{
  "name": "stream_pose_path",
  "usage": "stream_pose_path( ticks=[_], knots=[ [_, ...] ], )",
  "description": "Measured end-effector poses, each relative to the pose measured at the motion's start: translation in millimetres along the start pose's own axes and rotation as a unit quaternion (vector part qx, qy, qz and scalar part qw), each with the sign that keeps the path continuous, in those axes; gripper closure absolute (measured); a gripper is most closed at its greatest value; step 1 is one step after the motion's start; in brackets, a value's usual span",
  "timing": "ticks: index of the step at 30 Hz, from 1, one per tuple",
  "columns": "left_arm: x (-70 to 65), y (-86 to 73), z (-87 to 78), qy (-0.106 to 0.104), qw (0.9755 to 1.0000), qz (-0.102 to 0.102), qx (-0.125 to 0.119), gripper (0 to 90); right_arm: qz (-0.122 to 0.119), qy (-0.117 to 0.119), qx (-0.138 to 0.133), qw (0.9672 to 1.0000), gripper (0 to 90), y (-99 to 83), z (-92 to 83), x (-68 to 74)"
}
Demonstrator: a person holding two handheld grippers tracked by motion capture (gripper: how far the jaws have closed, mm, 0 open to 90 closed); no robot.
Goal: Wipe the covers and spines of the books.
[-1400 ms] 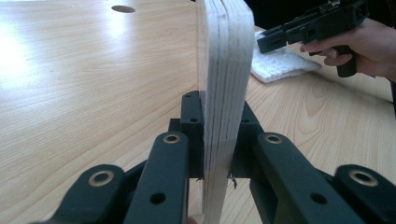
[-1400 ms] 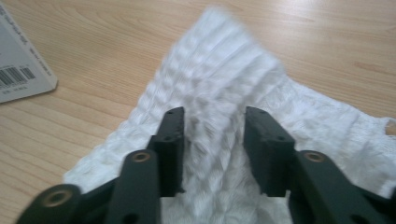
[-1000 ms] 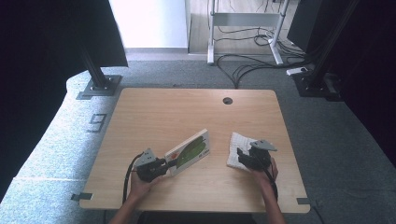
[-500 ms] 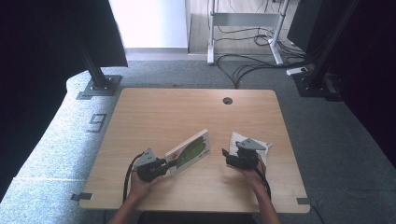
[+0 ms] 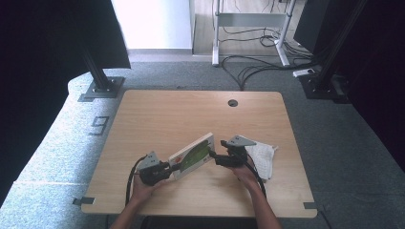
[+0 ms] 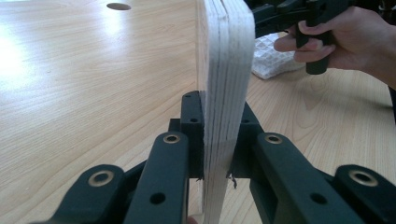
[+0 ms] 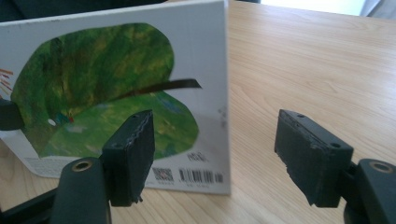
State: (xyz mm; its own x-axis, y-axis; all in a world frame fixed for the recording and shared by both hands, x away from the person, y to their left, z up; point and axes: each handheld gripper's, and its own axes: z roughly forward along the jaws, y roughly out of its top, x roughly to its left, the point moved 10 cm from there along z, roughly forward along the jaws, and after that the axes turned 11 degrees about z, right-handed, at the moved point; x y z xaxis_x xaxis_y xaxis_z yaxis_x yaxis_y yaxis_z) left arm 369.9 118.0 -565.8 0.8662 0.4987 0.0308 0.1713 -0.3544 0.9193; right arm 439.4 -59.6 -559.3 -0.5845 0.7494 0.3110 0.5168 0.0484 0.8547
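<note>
While clamped upright, board book (image 5: 192,157) shows green leaf cover.

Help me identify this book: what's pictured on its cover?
A big green leaf on white, clearest in the right gripper view: book.

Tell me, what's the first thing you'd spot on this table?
The board book with a big green leaf on its cover, standing on edge near the table's front. The left gripper is clamped on one end of it, and the right gripper faces its other end with jaws open. A white cloth lies just right of that.
</note>
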Motion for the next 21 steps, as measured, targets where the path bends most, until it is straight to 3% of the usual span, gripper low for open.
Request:
stream_pose_path(
  ticks=[11,15,21],
  knots=[
    [2.9,-0.6,-0.2,-0.004,0.9999,-0.010,-0.002,79.5,0.000,0.065,0.010,0.9978,25.3,8.1,21.7,16.9],
    [3.1,-0.7,-0.2,-0.006,0.9999,-0.011,-0.004,79.5,-0.002,0.066,0.011,0.9977,25.8,8.0,22.6,17.0],
    [2.3,-0.3,-0.2,-0.011,0.9999,-0.003,-0.003,79.6,-0.008,0.062,0.008,0.9980,33.6,7.5,15.4,14.7]
  ],
)
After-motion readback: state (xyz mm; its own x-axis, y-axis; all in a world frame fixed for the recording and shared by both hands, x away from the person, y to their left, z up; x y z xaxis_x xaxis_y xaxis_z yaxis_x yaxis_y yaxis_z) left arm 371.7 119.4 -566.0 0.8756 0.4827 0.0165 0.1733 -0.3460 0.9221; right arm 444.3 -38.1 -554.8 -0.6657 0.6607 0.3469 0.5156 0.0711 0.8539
